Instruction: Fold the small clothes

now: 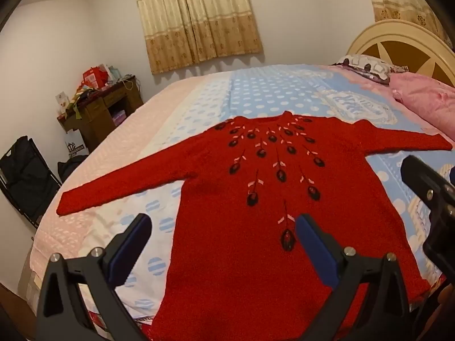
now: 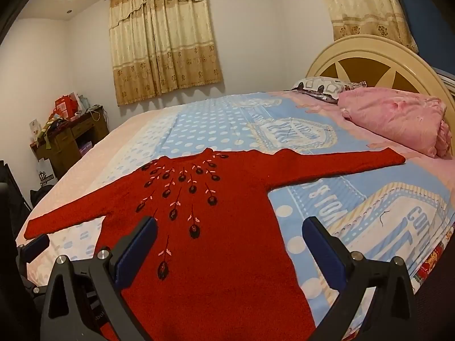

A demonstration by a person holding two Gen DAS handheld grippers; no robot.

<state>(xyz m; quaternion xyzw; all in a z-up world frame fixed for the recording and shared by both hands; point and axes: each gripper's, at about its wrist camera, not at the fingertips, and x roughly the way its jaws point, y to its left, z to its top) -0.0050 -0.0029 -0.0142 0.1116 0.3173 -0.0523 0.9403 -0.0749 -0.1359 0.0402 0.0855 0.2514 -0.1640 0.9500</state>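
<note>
A small red knitted sweater [image 1: 256, 187] with dark embroidered flowers lies flat on the bed, front up, both sleeves spread out sideways. It also shows in the right wrist view [image 2: 227, 213]. My left gripper [image 1: 223, 227] is open and empty, hovering over the sweater's lower left part near the hem. My right gripper [image 2: 229, 233] is open and empty, over the sweater's lower right part. The right gripper also shows at the right edge of the left wrist view [image 1: 426, 187].
The bed [image 2: 355, 213] has a blue and pink patterned sheet. A pink pillow [image 2: 398, 122] and a patterned pillow [image 2: 321, 85] lie by the cream headboard [image 2: 369, 59]. A cluttered wooden desk [image 1: 99, 113] stands by the far wall, under curtains [image 1: 196, 20].
</note>
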